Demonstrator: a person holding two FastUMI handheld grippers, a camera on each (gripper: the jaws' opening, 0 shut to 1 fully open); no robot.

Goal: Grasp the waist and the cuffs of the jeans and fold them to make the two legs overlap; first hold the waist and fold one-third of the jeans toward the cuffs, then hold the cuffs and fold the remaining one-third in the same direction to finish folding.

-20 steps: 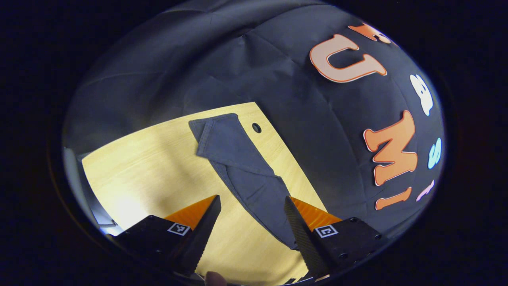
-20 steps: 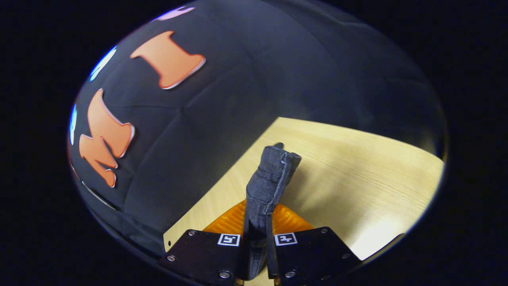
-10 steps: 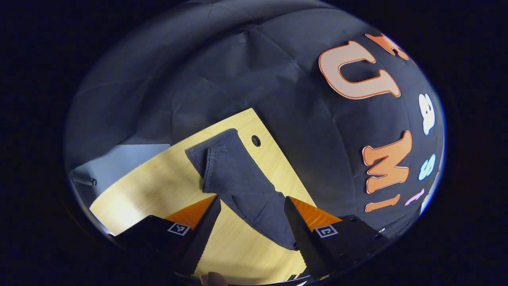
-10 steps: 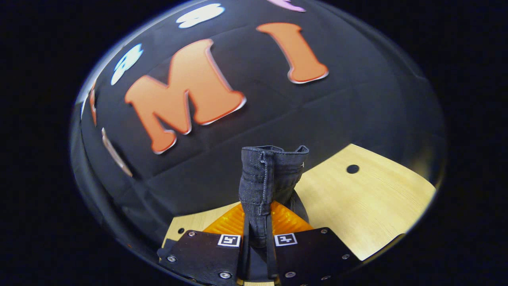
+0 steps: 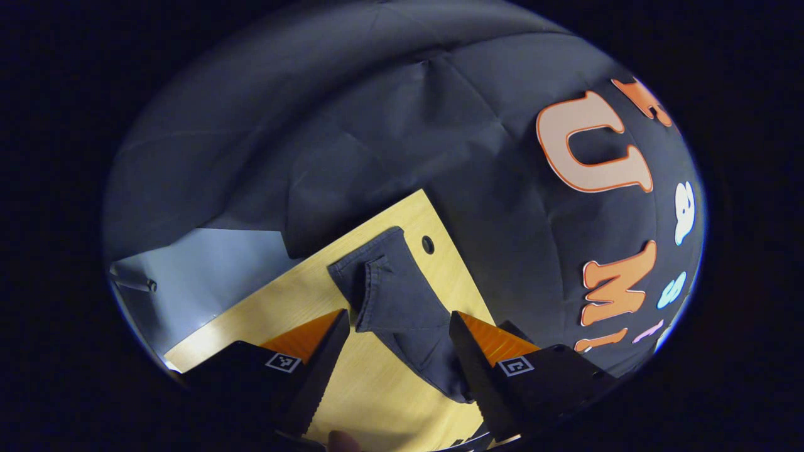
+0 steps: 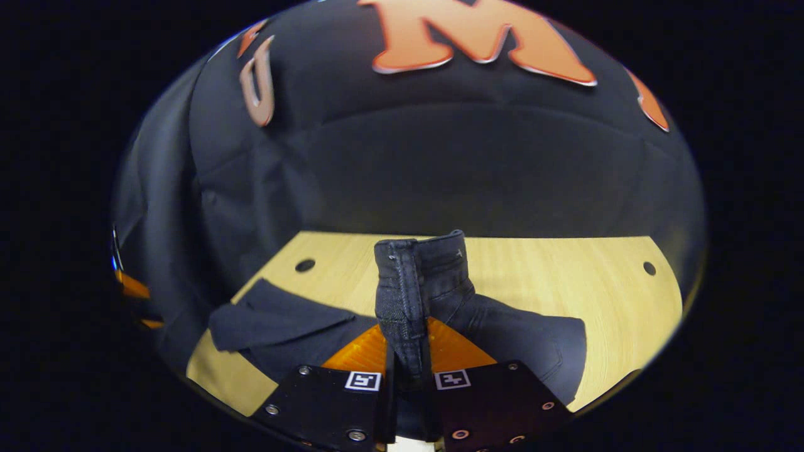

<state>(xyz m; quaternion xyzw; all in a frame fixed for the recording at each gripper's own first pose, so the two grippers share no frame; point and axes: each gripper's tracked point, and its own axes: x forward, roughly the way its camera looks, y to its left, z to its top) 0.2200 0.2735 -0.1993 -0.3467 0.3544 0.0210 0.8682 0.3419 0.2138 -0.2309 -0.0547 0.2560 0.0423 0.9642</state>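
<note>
Briefly, left gripper view first: left gripper (image 5: 397,351) hangs over the table (image 5: 383,402), fingers (image 5: 328,355) spread wide with nothing between them. Jeans (image 5: 402,307) lie flat on the wood ahead, running from the gap between the fingers toward the far table corner. One layer is folded over near the far end, its hem edge showing. A round hole (image 5: 428,243) sits in the table just beside the far end of the jeans. Black booth cloth hangs behind the table; a grey patch of floor (image 5: 207,276) shows at the left. A fingertip (image 5: 342,441) pokes in at the bottom edge.

Right gripper view: right gripper (image 6: 408,370) is clamped tight on a bunched edge of the jeans (image 6: 421,282), which stands up between its fingers, stitched seam facing the camera. Cannot tell whether that edge is waist or cuff. Rest of the jeans spreads on the table (image 6: 565,276) both sides of the gripper, a folded flap (image 6: 270,323) to the left, a rounded mass (image 6: 534,345) to the right. Two holes (image 6: 304,265) in the table near the far edge.
</note>
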